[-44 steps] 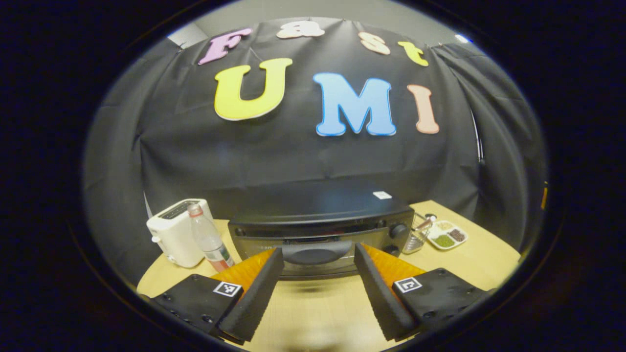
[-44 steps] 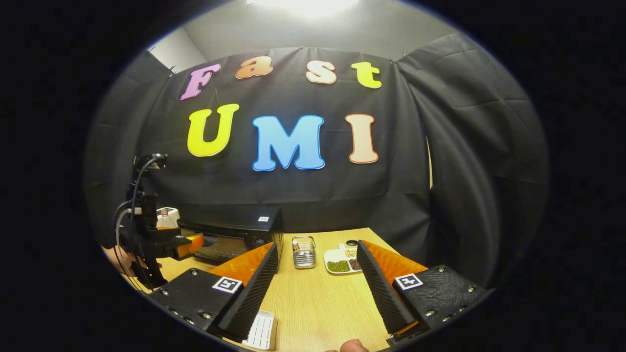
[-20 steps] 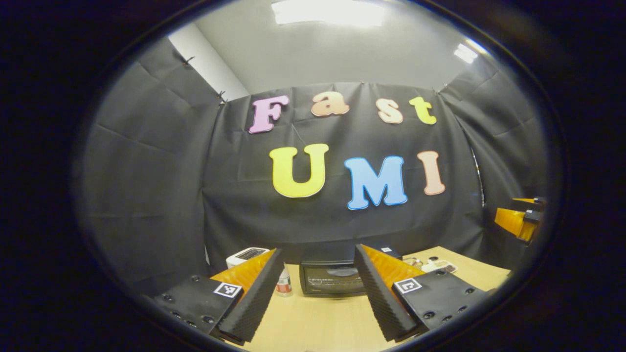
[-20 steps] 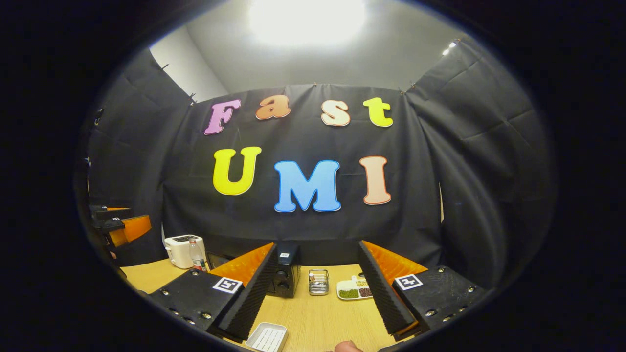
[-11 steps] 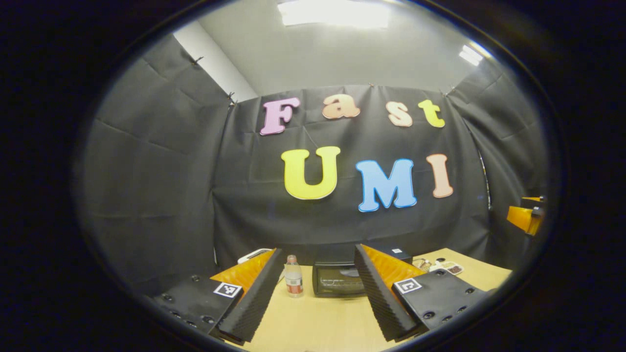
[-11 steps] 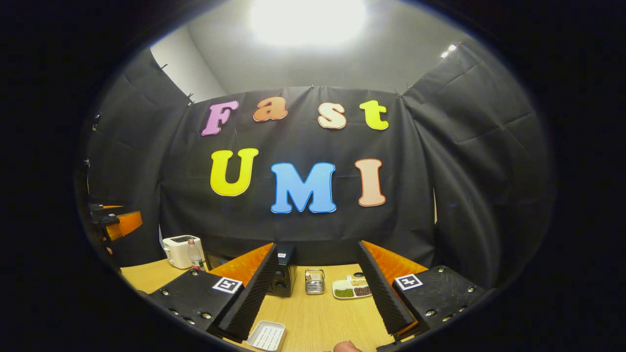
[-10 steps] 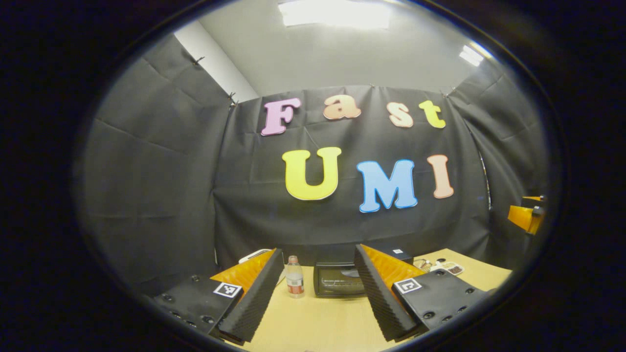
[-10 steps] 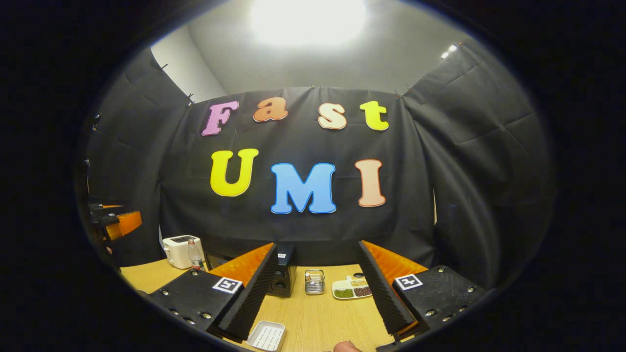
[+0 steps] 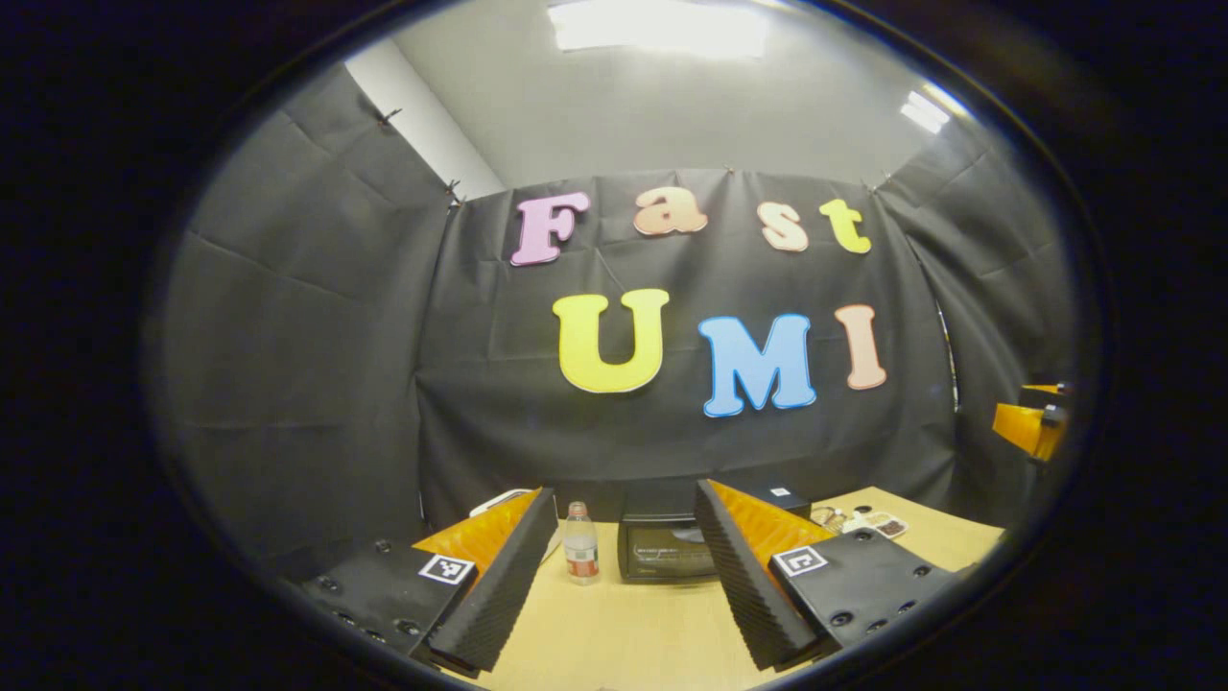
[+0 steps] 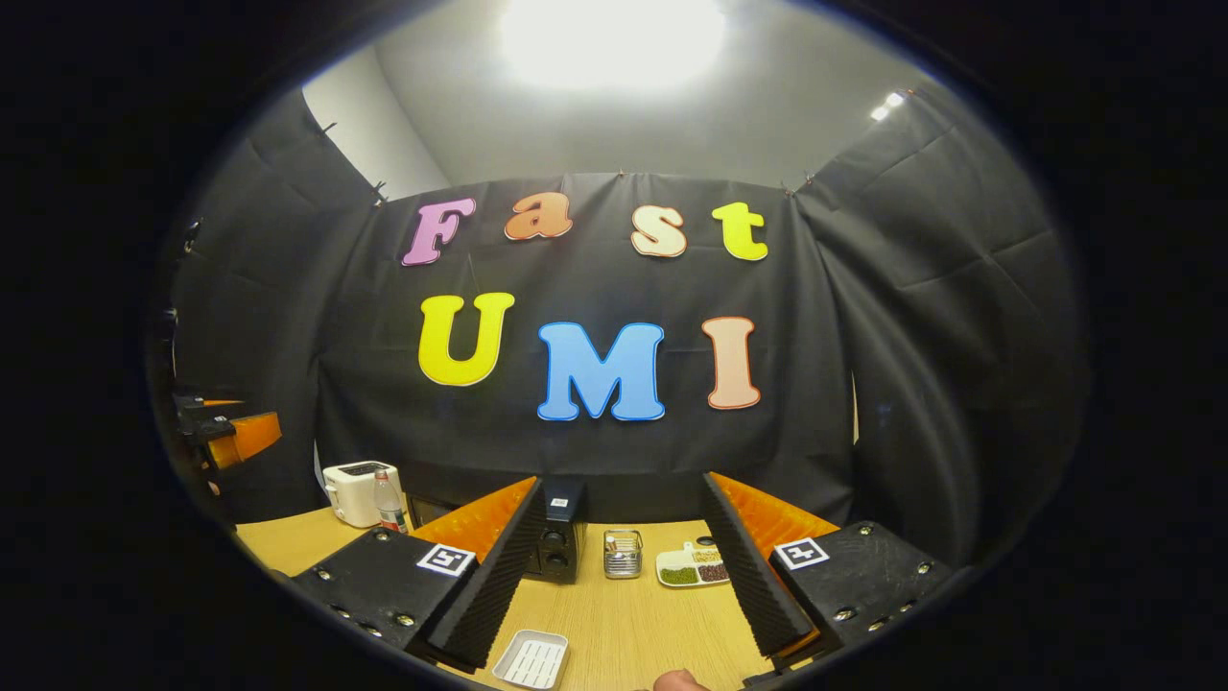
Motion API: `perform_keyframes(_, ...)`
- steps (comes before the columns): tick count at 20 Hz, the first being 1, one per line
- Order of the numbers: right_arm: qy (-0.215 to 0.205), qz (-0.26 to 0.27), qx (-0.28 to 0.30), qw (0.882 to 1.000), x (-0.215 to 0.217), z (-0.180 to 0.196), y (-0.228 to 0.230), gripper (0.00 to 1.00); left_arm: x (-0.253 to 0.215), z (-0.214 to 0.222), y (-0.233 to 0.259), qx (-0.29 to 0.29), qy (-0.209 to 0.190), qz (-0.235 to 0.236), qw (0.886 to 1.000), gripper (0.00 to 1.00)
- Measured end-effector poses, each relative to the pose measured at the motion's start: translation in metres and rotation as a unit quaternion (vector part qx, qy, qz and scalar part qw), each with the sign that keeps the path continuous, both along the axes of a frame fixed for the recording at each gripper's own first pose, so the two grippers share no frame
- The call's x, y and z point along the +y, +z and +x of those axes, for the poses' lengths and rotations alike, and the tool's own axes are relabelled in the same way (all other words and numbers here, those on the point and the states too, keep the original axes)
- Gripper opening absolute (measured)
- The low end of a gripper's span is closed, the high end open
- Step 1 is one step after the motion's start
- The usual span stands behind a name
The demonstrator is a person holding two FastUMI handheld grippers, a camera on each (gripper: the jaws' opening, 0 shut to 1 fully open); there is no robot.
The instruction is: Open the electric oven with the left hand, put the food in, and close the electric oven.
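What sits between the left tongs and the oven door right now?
Nothing visible. In the left gripper view the open left tongs face the oven across bare table. The bottle stands just left of the oven, beside that line rather than on it.

left gripper [image 9: 624, 566] withdrawn from oven [image 9: 667, 549] (door shut)

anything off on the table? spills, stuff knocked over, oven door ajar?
Nothing stands out. The oven door looks shut, the bottle and toaster stand upright, and the white tray lies flat on the table. No spills visible.
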State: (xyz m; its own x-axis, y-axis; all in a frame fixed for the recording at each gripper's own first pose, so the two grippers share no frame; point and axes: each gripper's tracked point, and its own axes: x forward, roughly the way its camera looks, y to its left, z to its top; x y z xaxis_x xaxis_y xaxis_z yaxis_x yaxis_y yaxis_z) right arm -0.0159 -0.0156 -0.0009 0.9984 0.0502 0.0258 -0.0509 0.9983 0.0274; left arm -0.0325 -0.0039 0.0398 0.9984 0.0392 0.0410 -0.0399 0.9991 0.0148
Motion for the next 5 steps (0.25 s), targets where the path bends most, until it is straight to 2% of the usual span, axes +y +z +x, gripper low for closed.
perform_keyframes(5, 0.002, -0.001, 0.002, 1.000, 0.0073, -0.0050, -0.0023, 0.98, 0.0089, -0.0012, -0.0023, 0.002, 0.003, -0.002, 1.000, 1.00)
